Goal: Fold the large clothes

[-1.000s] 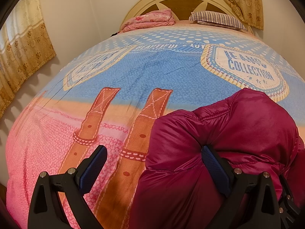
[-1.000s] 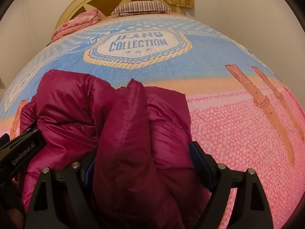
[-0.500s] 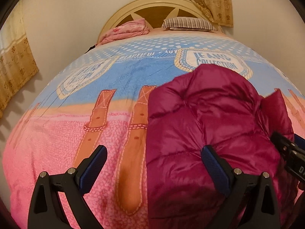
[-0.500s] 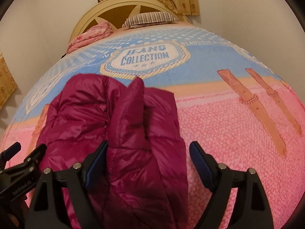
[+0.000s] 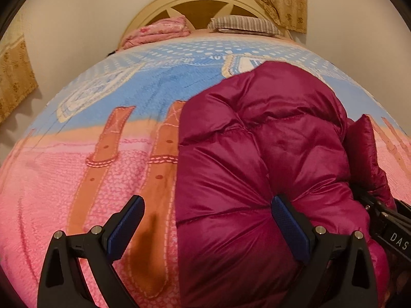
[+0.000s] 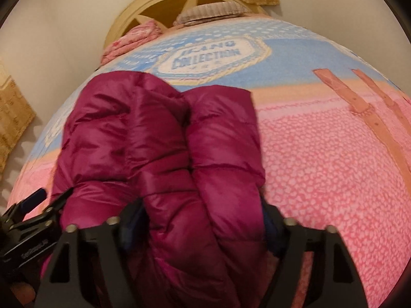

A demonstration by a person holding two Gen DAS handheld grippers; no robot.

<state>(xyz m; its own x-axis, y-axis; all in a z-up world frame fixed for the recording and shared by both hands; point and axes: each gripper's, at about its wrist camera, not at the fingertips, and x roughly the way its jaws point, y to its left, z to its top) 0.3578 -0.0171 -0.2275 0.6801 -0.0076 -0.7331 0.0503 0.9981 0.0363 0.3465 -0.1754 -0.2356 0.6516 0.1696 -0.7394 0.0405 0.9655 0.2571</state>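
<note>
Jacket (image 5: 257, 154) flatter on bed (image 5: 64, 179) | left gripper (image 5: 208, 228) apart | right gripper (image 6: 200, 228) seemingly apart, blurred

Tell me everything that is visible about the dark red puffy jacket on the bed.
The dark red quilted down jacket looks shiny, like thin nylon, with stitched padded sections. It lies bunched and partly folded on the pink and blue printed bedspread, a raised fold running along its middle. The left gripper is open, its right pad pressing into the jacket's near edge. The right gripper is open around a thick fold of it. No zipper or label shows.
</note>
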